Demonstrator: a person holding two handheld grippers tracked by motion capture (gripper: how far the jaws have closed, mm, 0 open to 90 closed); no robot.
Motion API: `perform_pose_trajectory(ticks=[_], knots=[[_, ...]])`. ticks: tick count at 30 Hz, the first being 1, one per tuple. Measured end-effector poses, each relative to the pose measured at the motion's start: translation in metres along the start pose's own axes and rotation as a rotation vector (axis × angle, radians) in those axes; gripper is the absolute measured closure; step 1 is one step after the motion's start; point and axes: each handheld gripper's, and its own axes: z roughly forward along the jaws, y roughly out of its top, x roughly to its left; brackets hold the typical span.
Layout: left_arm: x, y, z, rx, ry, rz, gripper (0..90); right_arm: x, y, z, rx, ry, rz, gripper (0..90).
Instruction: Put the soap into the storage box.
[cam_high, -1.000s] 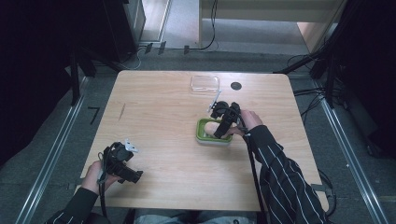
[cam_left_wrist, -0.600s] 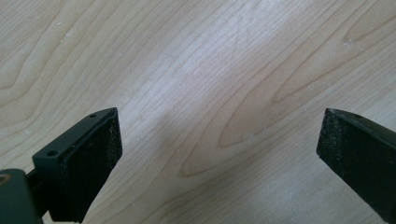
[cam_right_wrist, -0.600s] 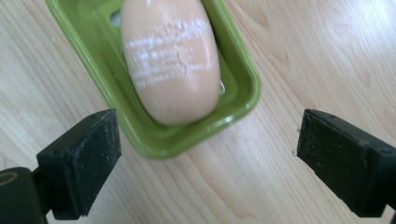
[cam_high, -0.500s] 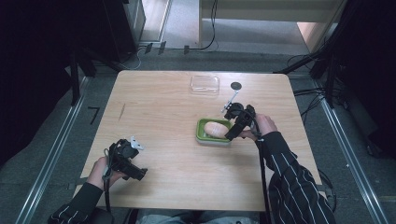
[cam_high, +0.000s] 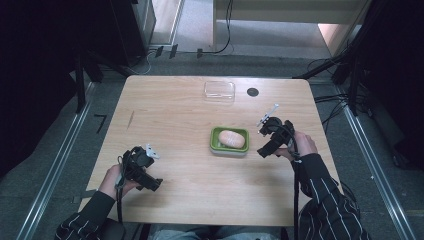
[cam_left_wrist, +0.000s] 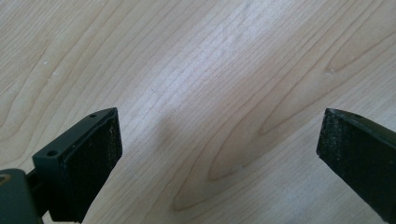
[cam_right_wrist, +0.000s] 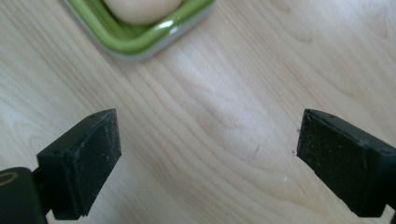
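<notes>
A green rectangular dish sits near the middle of the wooden table with a pale bread roll inside it. My right gripper hovers just right of the dish, open and empty. In the right gripper view its jaws stand wide over bare wood, with the dish and the roll at the top edge. My left gripper rests near the front left of the table, open and empty. Bare wood grain lies between its jaws in the left gripper view.
A clear plastic lid lies at the table's far side, with a small black round disc beside it. A short dark mark lies on the left part of the table. Metal floor rails flank the table.
My right gripper has drawn back from over the dish to its right side, leaving the roll in the dish. My left gripper has shifted slightly right.
</notes>
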Motion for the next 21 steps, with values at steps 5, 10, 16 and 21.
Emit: perform_pose_trajectory(ticks=[5,10,16,21], knots=[[-0.001,0.003,0.001,-0.001,-0.005,0.009,0.5,0.0,-0.019,-0.002,0.017,-0.006,0.02,7.1],[-0.002,0.006,0.001,-0.001,-0.008,0.015,0.5,0.0,-0.036,-0.002,0.034,-0.012,0.038,7.4],[-0.003,0.009,0.003,-0.003,-0.011,0.029,0.5,0.003,-0.056,0.004,0.068,-0.007,0.054,7.6],[-0.003,0.01,0.003,-0.002,-0.01,0.03,0.5,0.005,-0.066,0.008,0.101,0.011,0.066,7.9]])
